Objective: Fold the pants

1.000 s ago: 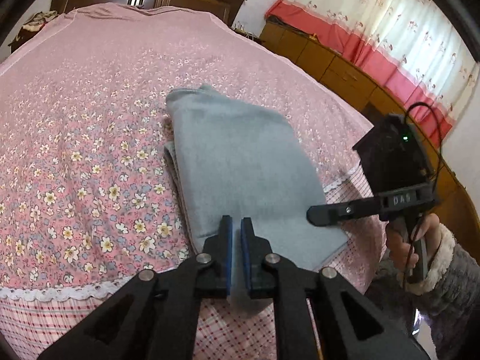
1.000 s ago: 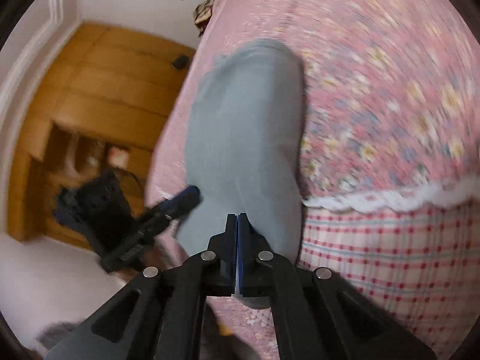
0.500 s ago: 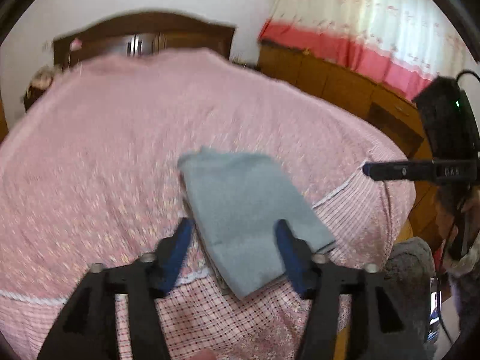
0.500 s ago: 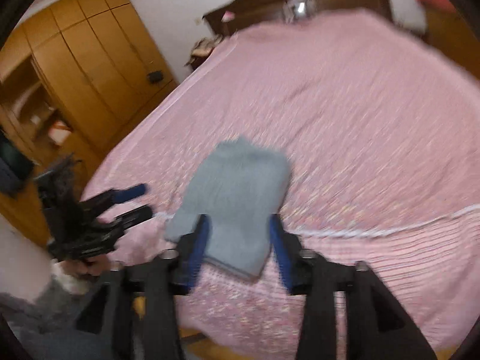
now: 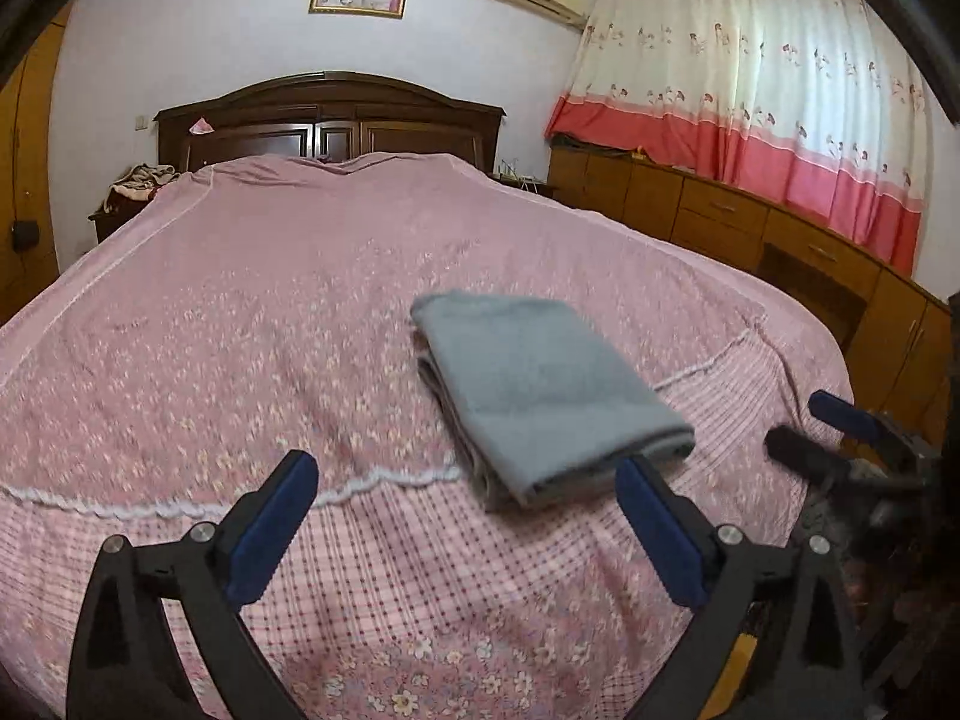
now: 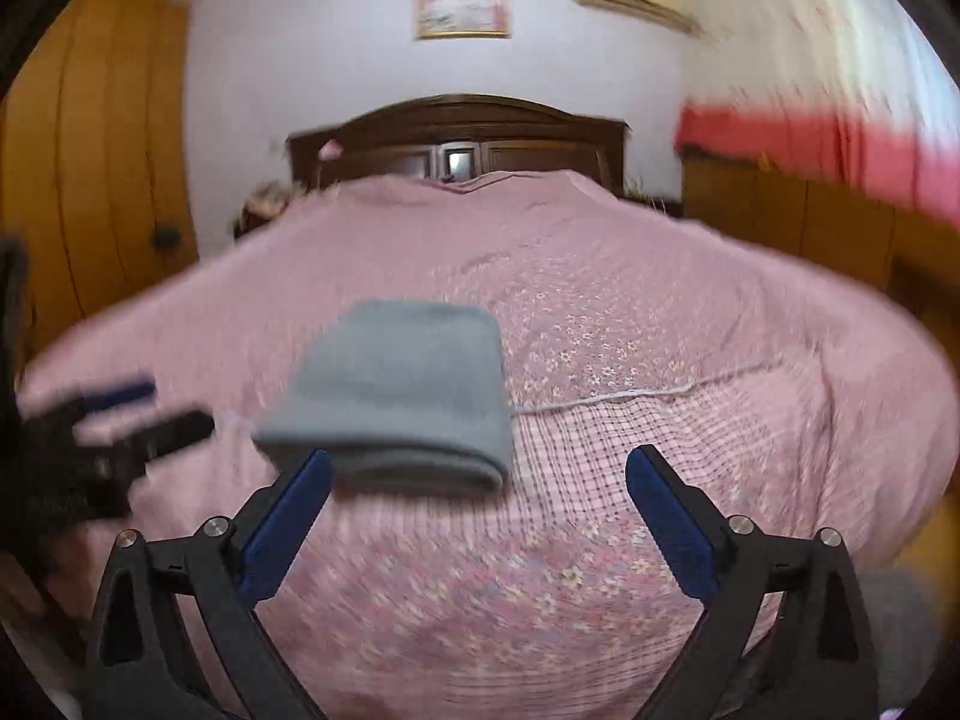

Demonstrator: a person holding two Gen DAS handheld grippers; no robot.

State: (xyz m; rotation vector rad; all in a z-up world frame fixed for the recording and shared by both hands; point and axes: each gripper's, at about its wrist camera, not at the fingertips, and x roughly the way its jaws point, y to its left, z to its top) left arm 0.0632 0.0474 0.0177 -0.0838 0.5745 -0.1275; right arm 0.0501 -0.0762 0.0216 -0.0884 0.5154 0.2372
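The grey, soft-knit pants [image 5: 543, 396], folded into a thick oblong bundle, lie on the pink flowered bedspread [image 5: 240, 330] of the bed, straddling the white lace trim [image 5: 384, 480] that runs across near the foot. The bundle's long axis runs from the trim up toward the dark wooden headboard [image 5: 330, 114], slightly slanted.

The left hand-held gripper [image 5: 462, 531] hovers short of the trim, its blue-padded jaws opening wide with nothing between them; the bundle's near end lies just ahead and a little to its right. The right hand-held gripper [image 6: 477, 519] is likewise opening and empty, the bundle ahead and to its left.

Both look about equally near. I judge the fold finished, so any next move would be a tidy or a withdrawal.
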